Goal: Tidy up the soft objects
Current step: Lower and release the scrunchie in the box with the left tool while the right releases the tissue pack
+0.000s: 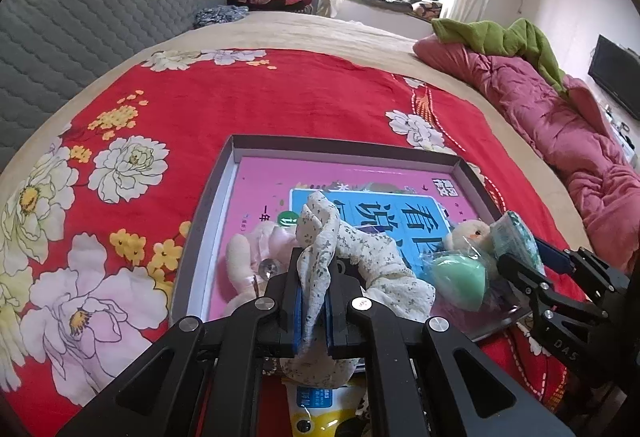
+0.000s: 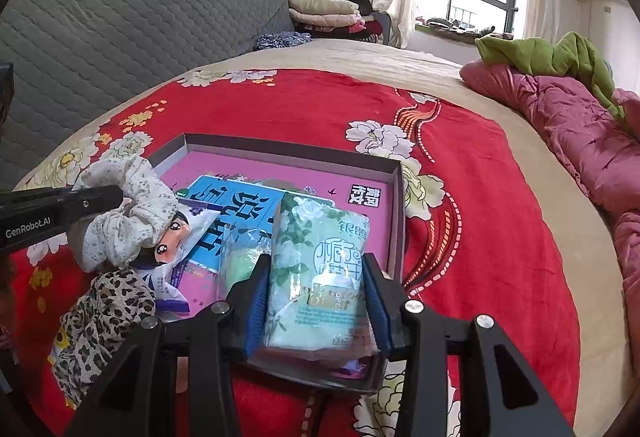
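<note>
A grey shallow box [image 1: 248, 145] with a pink book inside lies on the red flowered bedspread; it also shows in the right wrist view [image 2: 396, 205]. My left gripper [image 1: 313, 301] is shut on a white flowered scrunchie [image 1: 320, 237], held over the box's near side; the scrunchie also shows in the right wrist view [image 2: 128, 213]. My right gripper [image 2: 316, 301] is shut on a green tissue pack [image 2: 320, 269] over the box's near right corner. In the box lie a pink plush toy [image 1: 248, 257], a green sponge in a bag [image 1: 460, 277] and a small plush duck [image 1: 468, 233].
A leopard-print fabric item [image 2: 100, 321] and a packet with a cartoon face [image 2: 172, 241] lie by the box's near left side. A pink quilt [image 1: 560, 133] with a green blanket [image 1: 500, 37] lies along the bed's right edge. A grey headboard [image 1: 100, 5] stands at the left.
</note>
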`<state>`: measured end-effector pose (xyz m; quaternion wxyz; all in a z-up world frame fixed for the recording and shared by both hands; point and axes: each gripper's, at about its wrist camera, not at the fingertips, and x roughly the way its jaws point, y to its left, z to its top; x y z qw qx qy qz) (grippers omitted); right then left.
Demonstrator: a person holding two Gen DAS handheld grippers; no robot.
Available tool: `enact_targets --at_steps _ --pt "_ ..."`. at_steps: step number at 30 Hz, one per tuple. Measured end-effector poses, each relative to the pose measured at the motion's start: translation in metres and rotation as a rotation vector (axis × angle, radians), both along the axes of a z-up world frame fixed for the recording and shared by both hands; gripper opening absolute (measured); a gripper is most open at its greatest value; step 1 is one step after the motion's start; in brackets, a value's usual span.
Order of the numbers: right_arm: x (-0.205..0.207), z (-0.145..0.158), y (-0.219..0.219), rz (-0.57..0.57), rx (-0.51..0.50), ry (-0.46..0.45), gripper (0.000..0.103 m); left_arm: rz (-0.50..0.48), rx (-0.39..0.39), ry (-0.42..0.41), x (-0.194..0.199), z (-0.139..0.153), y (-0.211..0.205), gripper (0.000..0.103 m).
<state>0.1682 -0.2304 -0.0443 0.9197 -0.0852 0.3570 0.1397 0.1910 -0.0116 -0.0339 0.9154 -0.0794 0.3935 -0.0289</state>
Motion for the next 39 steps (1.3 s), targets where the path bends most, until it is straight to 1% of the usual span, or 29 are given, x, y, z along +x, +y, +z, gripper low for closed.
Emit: enact_targets --at_steps 6,10,13,19,33,38,39 --pt "-0.001 0.0 0.004 0.013 -0.003 -0.001 0.046 -0.004 -0.007 -0.004 -0.001 0.002 -0.003 0.008" --pt "-0.001 0.001 0.004 0.018 0.008 0.007 0.052 -0.004 -0.005 -0.007 -0.001 0.003 -0.003 0.008" --pt "-0.002 0.003 0.005 0.03 0.019 0.003 0.059 -0.004 -0.004 -0.005 -0.002 0.004 -0.002 0.008" --pt "-0.003 0.005 0.005 0.034 0.036 -0.002 0.062 -0.003 -0.005 -0.001 -0.003 0.004 -0.002 0.008" --pt "-0.005 0.02 -0.005 0.016 0.101 -0.037 0.064 0.021 -0.019 -0.013 0.0 0.013 0.004 0.008" --pt "-0.005 0.022 -0.007 0.01 0.107 -0.044 0.064 0.024 -0.015 -0.014 0.008 0.016 0.005 0.011" --pt "-0.005 0.022 -0.007 0.01 0.109 -0.046 0.064 0.023 -0.02 -0.012 0.009 0.016 0.005 0.013"
